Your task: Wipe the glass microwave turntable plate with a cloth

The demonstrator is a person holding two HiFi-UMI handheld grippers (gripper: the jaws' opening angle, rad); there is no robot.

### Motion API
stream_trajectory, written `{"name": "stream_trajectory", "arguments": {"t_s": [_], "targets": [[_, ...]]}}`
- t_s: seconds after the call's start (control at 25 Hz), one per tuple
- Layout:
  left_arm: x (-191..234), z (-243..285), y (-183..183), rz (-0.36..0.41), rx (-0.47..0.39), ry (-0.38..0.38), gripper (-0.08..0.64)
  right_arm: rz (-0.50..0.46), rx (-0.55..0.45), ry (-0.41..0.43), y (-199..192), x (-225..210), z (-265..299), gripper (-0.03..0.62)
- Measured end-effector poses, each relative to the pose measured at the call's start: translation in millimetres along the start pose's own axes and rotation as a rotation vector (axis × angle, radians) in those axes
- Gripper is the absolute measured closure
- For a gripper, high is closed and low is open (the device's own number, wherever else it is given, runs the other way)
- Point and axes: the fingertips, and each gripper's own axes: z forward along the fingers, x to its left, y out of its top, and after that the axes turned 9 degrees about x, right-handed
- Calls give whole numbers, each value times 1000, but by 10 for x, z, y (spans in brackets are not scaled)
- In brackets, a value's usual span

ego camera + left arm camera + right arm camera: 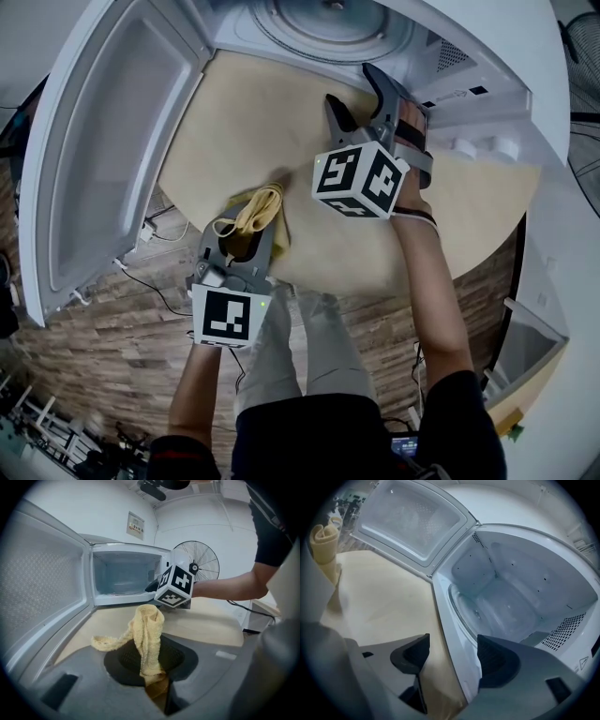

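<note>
Glass turntable plate (497, 613) lies in the microwave (534, 559); left claw (152, 667) clamps the cloth (147, 630) ready for wiping, right claw (452, 656) gapes empty.

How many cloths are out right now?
1. The cloth is clamped in the left gripper, by the table's near edge, before the open microwave. No other shows; the right gripper's jaws are empty, but another could be hidden.

Round beige table (375, 253), standing over wooden floor (94, 328). On top, at the far edge, white microwave (506, 56) with door (112, 150) swung open to the left.
</note>
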Motion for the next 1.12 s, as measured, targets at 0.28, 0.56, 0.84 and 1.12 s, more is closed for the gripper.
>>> {"name": "stream_trajectory", "arguments": {"t_s": [0.28,0.56,0.84,1.12], "targets": [[0,6,-5,-5,-4,-21,503,96,-72,17,36,1,3,314],[164,26,145,-17,-25,-15,503,79,-27,11,3,5,28,337],[396,132,404,48,-55,22,503,99,-9,24,10,-3,43,337],[539,207,617,112,-69,13,503,105,-4,20,9,-4,50,337]]}}
